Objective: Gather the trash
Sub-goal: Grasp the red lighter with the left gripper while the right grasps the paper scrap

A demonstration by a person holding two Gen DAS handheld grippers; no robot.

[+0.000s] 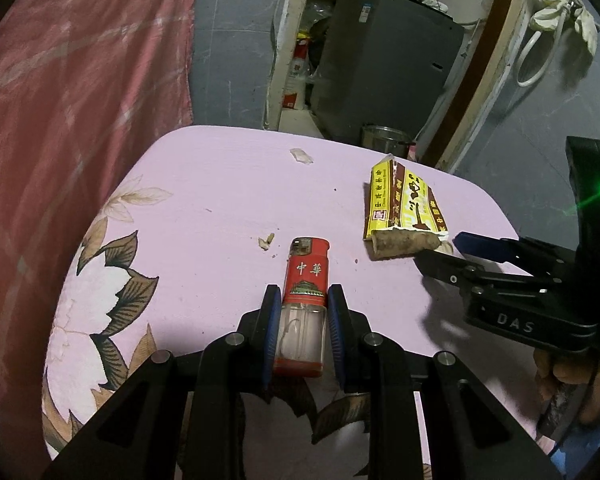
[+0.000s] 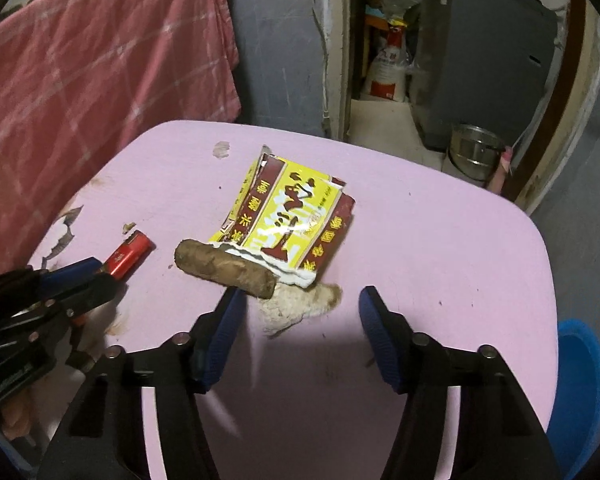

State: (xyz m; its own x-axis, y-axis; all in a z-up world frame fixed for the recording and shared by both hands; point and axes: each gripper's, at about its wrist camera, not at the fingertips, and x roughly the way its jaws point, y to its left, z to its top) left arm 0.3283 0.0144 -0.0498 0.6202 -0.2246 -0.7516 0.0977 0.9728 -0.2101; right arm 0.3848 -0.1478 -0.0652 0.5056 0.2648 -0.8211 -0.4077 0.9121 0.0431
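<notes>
My left gripper [image 1: 303, 294] is shut on a red lighter [image 1: 305, 292] with a clear lower body, held just above the pink table [image 1: 220, 200]. My right gripper [image 2: 302, 296] is open over a crumpled whitish paper wad [image 2: 296, 308]. Just beyond it lie a brown roll [image 2: 224, 268] and a torn yellow and maroon wrapper [image 2: 292, 220]. In the left wrist view the wrapper [image 1: 404, 200] and roll [image 1: 404, 244] lie at the right, with the right gripper [image 1: 444, 248] beside them. In the right wrist view the left gripper [image 2: 96, 270] with the lighter [image 2: 128, 254] is at the left.
Small scraps lie on the table: a butt [image 1: 267, 241] and a paper bit [image 1: 301, 156]. A pink cloth [image 1: 80, 80] hangs at the left. A blue bin [image 2: 580, 392] stands right of the table. A metal pot [image 2: 474, 150] sits on the floor behind.
</notes>
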